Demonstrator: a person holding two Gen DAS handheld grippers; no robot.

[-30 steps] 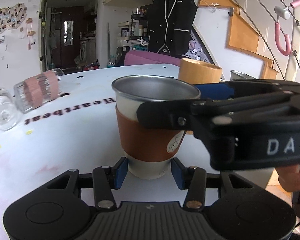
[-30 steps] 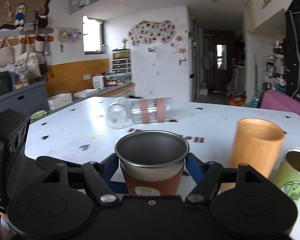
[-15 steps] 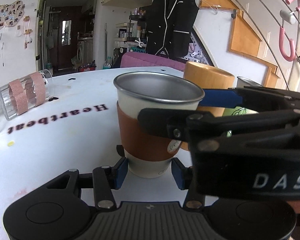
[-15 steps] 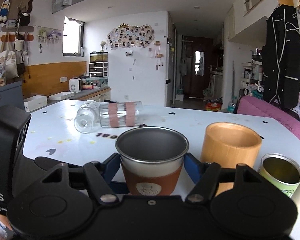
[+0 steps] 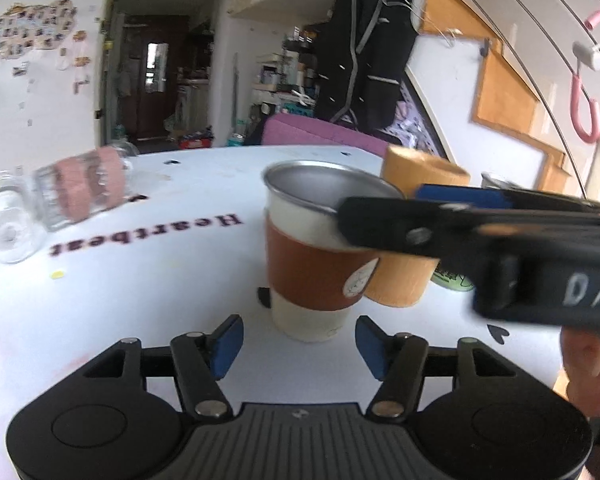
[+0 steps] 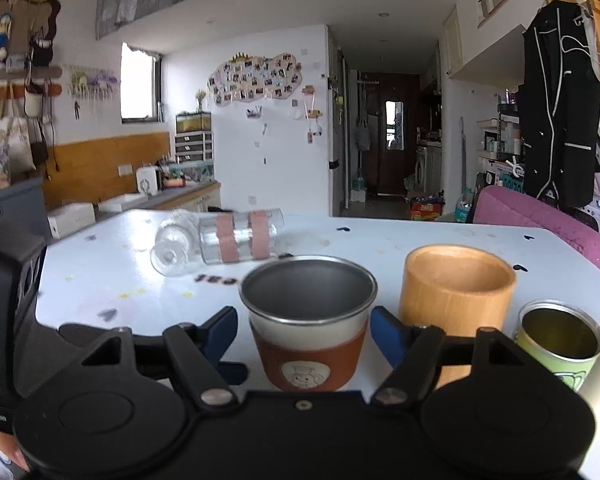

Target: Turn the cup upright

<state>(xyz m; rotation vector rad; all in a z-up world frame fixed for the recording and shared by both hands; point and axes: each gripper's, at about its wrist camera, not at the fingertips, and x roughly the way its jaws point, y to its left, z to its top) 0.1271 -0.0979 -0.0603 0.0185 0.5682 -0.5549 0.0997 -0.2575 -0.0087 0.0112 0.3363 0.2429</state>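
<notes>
A steel cup with a brown sleeve (image 5: 316, 256) stands upright on the white table (image 5: 140, 280), mouth up. It also shows in the right wrist view (image 6: 308, 328). My left gripper (image 5: 298, 340) is open, its blue pads apart on either side of the cup's base with gaps. My right gripper (image 6: 304, 332) is open too, its pads clear of the cup's sides; in the left wrist view it (image 5: 440, 212) reaches in from the right at rim height.
A glass jar with pink bands (image 6: 224, 240) lies on its side at the far left. A wooden cup (image 6: 456, 292) and a green tin (image 6: 560, 336) stand just right of the steel cup. The table's edge runs at the right.
Both grippers have opened: the pads that pressed the cup's sides now stand apart. The left gripper has backed off slightly. The cup stays upright on the table.
</notes>
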